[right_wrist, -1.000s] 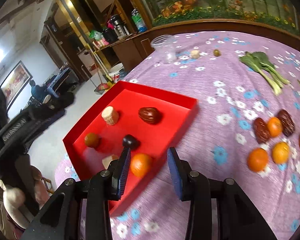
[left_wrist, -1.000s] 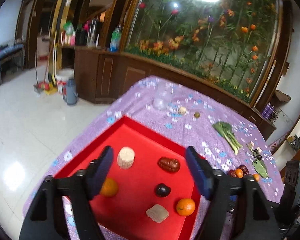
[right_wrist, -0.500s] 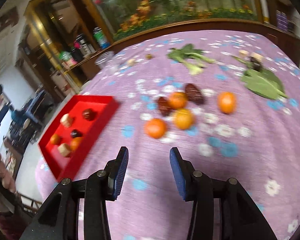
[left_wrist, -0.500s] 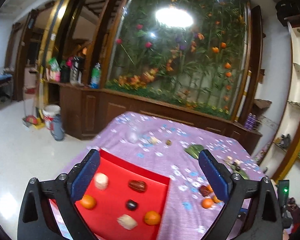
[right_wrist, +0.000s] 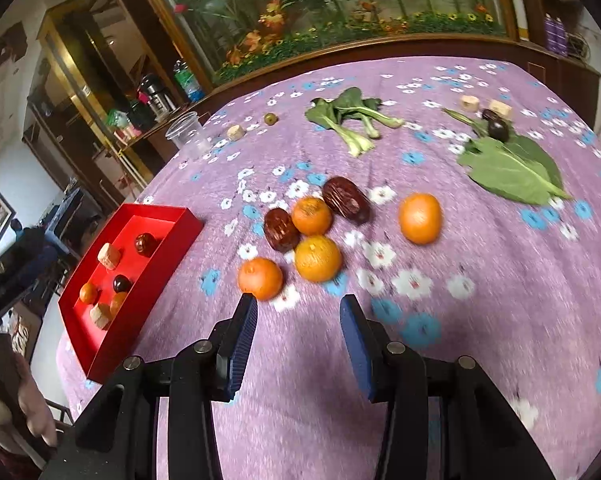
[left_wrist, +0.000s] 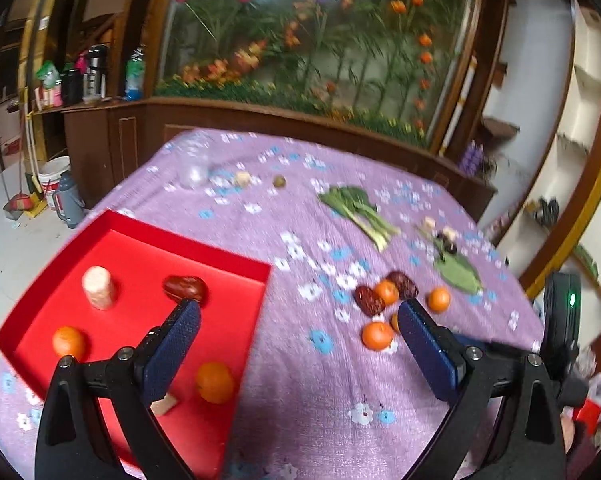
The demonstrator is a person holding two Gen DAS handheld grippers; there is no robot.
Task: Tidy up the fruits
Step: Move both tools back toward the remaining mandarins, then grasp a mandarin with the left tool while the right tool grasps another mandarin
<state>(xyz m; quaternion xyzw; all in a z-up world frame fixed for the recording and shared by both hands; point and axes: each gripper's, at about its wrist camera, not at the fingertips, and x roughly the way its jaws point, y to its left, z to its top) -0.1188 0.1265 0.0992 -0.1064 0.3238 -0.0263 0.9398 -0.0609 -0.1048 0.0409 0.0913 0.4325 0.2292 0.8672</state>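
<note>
Presently, both tongs are held above the purple flowered surface (right_wrist: 480, 280) with nothing between their fingers. The left tongs (left_wrist: 298, 320) stand wide open over the right edge of the red tray (left_wrist: 236, 264); the right tongs (right_wrist: 296, 312) are moderately open, just short of the loose fruit.

Tray contents, per the right wrist view: two oranges (right_wrist: 87, 293), a red date (right_wrist: 145, 243), a dark round fruit (right_wrist: 121, 283) and two pale cylindrical pieces (right_wrist: 109, 255).

Loose on the surface, well apart from the tray: a cluster of three oranges (right_wrist: 317, 258) and two dates (right_wrist: 280, 229) touching or just beside one another, with a fourth orange (right_wrist: 419, 218) near its right.

Farther back lie a bok choy (right_wrist: 352, 120), a large green leaf (right_wrist: 508, 168) with a dark fruit (right_wrist: 497, 127) at its upper edge, and a clear plastic cup (right_wrist: 186, 134). The left wrist view is motion-blurred.
</note>
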